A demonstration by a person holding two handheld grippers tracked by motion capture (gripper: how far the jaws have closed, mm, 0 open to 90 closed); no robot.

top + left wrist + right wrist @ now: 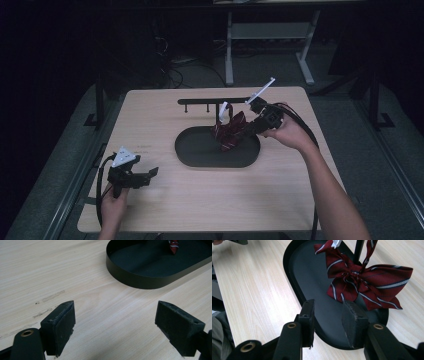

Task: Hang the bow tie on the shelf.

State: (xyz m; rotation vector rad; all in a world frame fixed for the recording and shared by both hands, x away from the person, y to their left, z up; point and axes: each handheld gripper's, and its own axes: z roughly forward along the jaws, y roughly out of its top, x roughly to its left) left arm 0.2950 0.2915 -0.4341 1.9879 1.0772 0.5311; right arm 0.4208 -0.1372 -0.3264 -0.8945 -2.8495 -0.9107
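Red striped bow tie (364, 282) hangs over black tray (294, 272), just beyond right claw (329, 315); jaws spread, pinching nothing

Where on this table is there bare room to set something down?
Bare wood lies between the left gripper and the black tray, and along the near edge below the tray. It is crowded at the tray's far right, where the striped bow, stand and right gripper meet.
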